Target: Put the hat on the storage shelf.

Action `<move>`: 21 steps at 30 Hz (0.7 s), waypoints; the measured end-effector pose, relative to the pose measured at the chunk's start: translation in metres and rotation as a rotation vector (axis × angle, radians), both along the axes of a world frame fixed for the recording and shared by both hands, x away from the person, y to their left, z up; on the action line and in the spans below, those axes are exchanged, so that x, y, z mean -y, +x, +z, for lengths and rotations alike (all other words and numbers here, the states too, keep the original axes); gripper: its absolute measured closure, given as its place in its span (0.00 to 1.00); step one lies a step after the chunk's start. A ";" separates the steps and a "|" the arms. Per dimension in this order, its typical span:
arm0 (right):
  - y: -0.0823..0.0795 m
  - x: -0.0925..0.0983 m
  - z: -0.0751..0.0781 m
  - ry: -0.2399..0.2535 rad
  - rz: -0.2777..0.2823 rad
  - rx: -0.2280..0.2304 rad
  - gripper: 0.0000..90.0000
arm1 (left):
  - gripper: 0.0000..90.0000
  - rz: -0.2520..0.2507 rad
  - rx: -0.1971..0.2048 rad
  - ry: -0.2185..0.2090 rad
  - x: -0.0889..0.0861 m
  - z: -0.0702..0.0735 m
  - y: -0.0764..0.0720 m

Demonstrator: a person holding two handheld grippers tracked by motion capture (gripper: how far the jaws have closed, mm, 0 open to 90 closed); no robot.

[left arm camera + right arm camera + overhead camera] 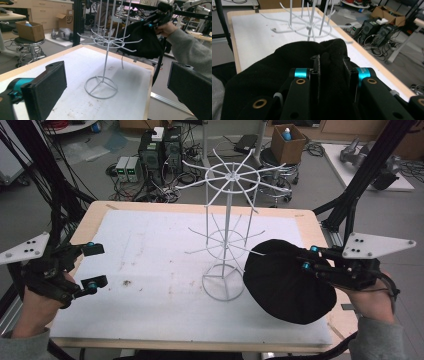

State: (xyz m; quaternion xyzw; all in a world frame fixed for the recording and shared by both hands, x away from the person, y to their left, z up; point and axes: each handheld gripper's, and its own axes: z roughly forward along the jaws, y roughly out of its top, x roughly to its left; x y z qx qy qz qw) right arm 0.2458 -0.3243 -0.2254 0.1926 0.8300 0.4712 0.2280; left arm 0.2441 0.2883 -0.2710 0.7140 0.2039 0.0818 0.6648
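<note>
Black cloth, a soft hat (294, 62), bunches up nearest the lens in the right claw view, where the right claw (333, 62) has its two jaws clamped tight on a fold of the fabric. In the high view the same right claw (306, 258) holds the hat (287, 282) just to the right of the white wire rack (227, 227), with the hat's edge overlapping the tip of one of the rack's lower hooks; whether they touch cannot be told. The left claw view shows the hat (141, 41) hanging clear of the bench (140, 65), just behind the rack's lower ring of hooks (110, 41).

That rack stands upright on a round wire foot (223, 282) near the middle of the white mat (150, 270) that covers the bench top. It carries an upper ring and a lower ring, each with hooks that stick outward.

Well to the left of the rack, near the mat's left edge, the left claw (94, 266) is held with its jaws wide apart and nothing between them. Its padded jaws frame the rack (105, 50) in the left claw view.

Beyond the rack, off the bench, a stool (277, 167) bears a cardboard box (288, 145), and electronic boxes (160, 150) sit on the floor among cables.
</note>
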 end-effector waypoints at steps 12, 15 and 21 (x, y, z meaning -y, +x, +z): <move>-0.009 0.013 0.046 -0.024 -0.001 0.025 0.82 | 0.03 0.001 0.004 0.000 -0.001 0.000 0.000; -0.010 0.019 0.054 -0.014 -0.006 0.028 0.81 | 0.03 0.002 0.003 -0.002 -0.001 0.000 0.000; -0.015 0.031 0.068 0.052 -0.015 0.056 0.81 | 0.03 0.003 -0.002 -0.002 -0.001 0.000 0.001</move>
